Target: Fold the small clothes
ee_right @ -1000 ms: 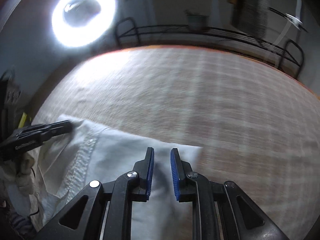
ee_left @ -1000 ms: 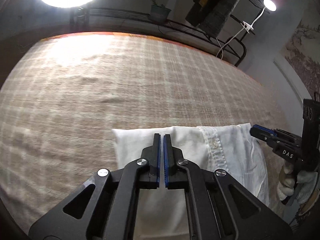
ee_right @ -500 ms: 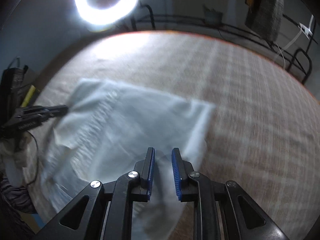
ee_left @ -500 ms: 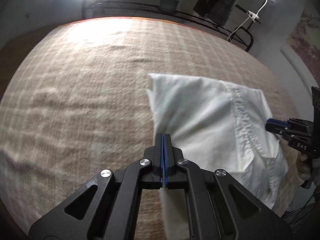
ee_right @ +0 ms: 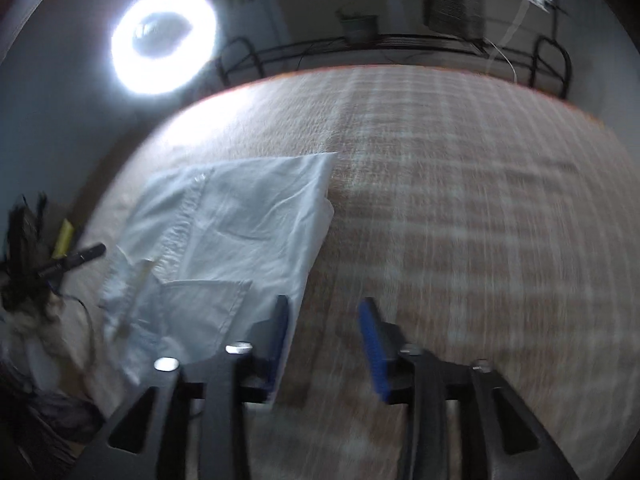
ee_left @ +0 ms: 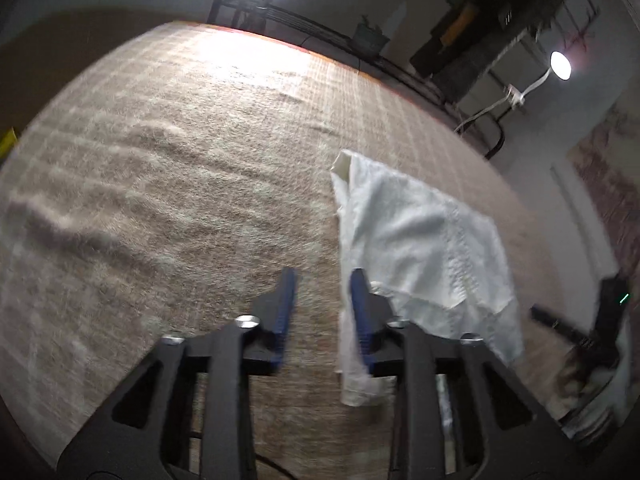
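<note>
Both grippers, left gripper (ee_left: 320,300) and right gripper (ee_right: 326,330), have just been opened off the white shirt (ee_right: 240,232); clean withdrawal is advised, fold undisturbed.

White shirt (ee_left: 420,240) on beige-checked cloth (ee_left: 180,200) (black grippers, blue pads).

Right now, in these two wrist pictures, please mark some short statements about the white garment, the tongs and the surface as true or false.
1. The white button-up cotton garment lies on a beige checked woven cloth. True.
2. The left tongs are clamped on the garment. False: their jaws have just opened; a strip of fabric hangs beside one blue pad, unpressed.
3. The right tongs stand open with only the checked cloth between them. True.
4. The garment is rolled into a ball. False: it lies flat and folded.
5. A bright ring lamp shines beyond the surface. True.
</note>
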`<control>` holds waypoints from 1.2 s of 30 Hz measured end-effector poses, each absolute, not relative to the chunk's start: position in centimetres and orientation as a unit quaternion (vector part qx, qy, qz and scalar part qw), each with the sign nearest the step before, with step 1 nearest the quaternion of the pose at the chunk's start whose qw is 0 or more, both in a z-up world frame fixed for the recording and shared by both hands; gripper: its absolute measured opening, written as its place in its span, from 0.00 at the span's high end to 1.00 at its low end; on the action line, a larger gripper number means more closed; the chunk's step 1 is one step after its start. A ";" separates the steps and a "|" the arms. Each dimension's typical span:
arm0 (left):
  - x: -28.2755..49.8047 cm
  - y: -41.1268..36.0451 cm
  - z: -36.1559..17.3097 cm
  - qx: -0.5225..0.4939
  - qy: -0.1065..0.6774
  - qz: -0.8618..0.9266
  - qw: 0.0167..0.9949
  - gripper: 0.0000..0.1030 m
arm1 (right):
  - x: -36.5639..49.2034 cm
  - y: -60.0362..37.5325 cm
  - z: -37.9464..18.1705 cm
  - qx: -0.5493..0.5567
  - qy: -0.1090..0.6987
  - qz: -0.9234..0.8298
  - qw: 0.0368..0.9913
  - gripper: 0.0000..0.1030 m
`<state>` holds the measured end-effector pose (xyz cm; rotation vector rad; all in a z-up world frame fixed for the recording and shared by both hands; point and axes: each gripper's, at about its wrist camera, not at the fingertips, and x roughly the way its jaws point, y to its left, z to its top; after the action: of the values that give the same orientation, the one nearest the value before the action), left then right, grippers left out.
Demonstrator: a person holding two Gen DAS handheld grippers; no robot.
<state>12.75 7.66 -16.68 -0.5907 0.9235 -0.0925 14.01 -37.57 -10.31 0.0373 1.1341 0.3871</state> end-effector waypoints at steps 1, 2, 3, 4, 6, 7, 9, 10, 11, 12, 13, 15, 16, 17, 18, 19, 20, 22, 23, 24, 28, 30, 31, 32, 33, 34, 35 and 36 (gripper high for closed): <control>13.0 8.1 -16.8 -0.312 0.437 -0.051 0.842 0.66 | 13.5 -38.1 -10.5 0.039 0.534 0.185 0.824 0.40; 13.4 8.5 -16.9 -0.338 0.437 -0.057 0.831 0.66 | 13.1 -38.7 -10.7 0.065 0.535 0.188 0.821 0.40; 13.8 8.9 -17.2 -0.364 0.440 -0.063 0.819 0.66 | 12.9 -39.1 -11.0 0.083 0.537 0.189 0.818 0.40; 14.0 9.3 -17.6 -0.386 0.443 -0.066 0.806 0.66 | 12.7 -39.5 -11.4 0.105 0.538 0.191 0.815 0.40; 14.5 9.5 -18.5 -0.410 0.451 -0.069 0.790 0.66 | 12.5 -40.3 -12.2 0.153 0.538 0.195 0.806 0.41; 14.8 9.5 -18.8 -0.415 0.455 -0.072 0.784 0.66 | 12.7 -40.1 -12.6 0.174 0.539 0.198 0.800 0.42; 14.7 9.0 -19.2 -0.424 0.460 -0.077 0.776 0.66 | 13.0 -40.2 -13.5 0.211 0.541 0.204 0.788 0.45; 14.8 8.9 -19.4 -0.428 0.463 -0.079 0.772 0.66 | 13.1 -40.2 -13.8 0.219 0.542 0.205 0.785 0.47; 14.9 8.7 -19.8 -0.431 0.465 -0.080 0.769 0.66 | 13.3 -40.1 -14.2 0.228 0.543 0.207 0.781 0.49; 15.2 8.5 -20.0 -0.432 0.468 -0.082 0.767 0.66 | 13.4 -40.0 -14.4 0.233 0.543 0.209 0.779 0.50; 15.4 8.3 -20.1 -0.432 0.470 -0.084 0.765 0.66 | 13.6 -39.9 -14.6 0.237 0.544 0.211 0.777 0.53; 15.8 8.0 -20.5 -0.432 0.473 -0.088 0.762 0.66 | 13.9 -39.6 -15.1 0.246 0.547 0.214 0.771 0.58; 16.1 7.9 -20.8 -0.433 0.477 -0.091 0.759 0.66 | 13.8 -39.5 -15.3 0.250 0.549 0.213 0.769 0.60; 16.2 7.7 -21.1 -0.433 0.481 -0.094 0.757 0.66 | 14.2 -39.3 -15.5 0.258 0.550 0.213 0.765 0.61; 16.5 7.6 -21.4 -0.433 0.485 -0.096 0.754 0.66 | 14.3 -39.2 -15.6 0.265 0.550 0.214 0.762 0.61; 16.7 7.4 -21.6 -0.433 0.487 -0.097 0.752 0.66 | 14.6 -39.1 -15.8 0.274 0.550 0.216 0.759 0.62; 16.8 7.2 -21.6 -0.432 0.483 -0.098 0.755 0.66 | 14.9 -39.1 -16.0 0.280 0.550 0.217 0.756 0.62; 17.4 6.7 -21.5 -0.424 0.485 -0.098 0.759 0.67 | 15.3 -38.7 -16.4 0.290 0.552 0.223 0.749 0.63; 17.6 6.5 -21.4 -0.420 0.486 -0.099 0.760 0.68 | 15.7 -38.2 -16.5 0.291 0.552 0.225 0.748 0.63; 17.8 6.3 -21.4 -0.416 0.486 -0.098 0.762 0.75 | 15.9 -37.9 -16.5 0.290 0.551 0.225 0.750 0.64; 18.1 4.8 -20.3 -0.371 0.483 -0.091 0.788 0.90 | 16.3 -37.1 -16.6 0.289 0.546 0.214 0.756 0.78; 18.1 4.1 -19.3 -0.350 0.478 -0.091 0.801 0.92 | 16.2 -36.6 -16.2 0.280 0.545 0.213 0.761 0.83; 18.0 3.7 -18.7 -0.340 0.473 -0.092 0.807 0.93 | 16.1 -36.1 -15.7 0.264 0.544 0.212 0.768 0.85; 18.0 3.4 -18.2 -0.334 0.470 -0.092 0.812 0.93 | 16.4 -35.8 -15.3 0.250 0.542 0.211 0.774 0.86; 17.9 3.1 -17.8 -0.327 0.466 -0.093 0.816 0.93 | 16.3 -35.4 -14.7 0.237 0.539 0.211 0.780 0.87; 17.8 2.8 -17.2 -0.319 0.462 -0.094 0.822 0.94 | 16.3 -35.2 -14.3 0.230 0.536 0.211 0.784 0.87; 17.8 2.5 -16.8 -0.314 0.459 -0.097 0.826 0.94 | 16.1 -34.7 -13.7 0.221 0.531 0.212 0.790 0.88; 17.7 2.2 -16.3 -0.309 0.456 -0.099 0.829 0.94 | 16.0 -34.5 -13.2 0.215 0.527 0.213 0.794 0.88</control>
<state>17.71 2.15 -16.27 -0.6550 0.9667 -0.2103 15.97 -34.49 -13.22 0.4625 1.1338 0.4571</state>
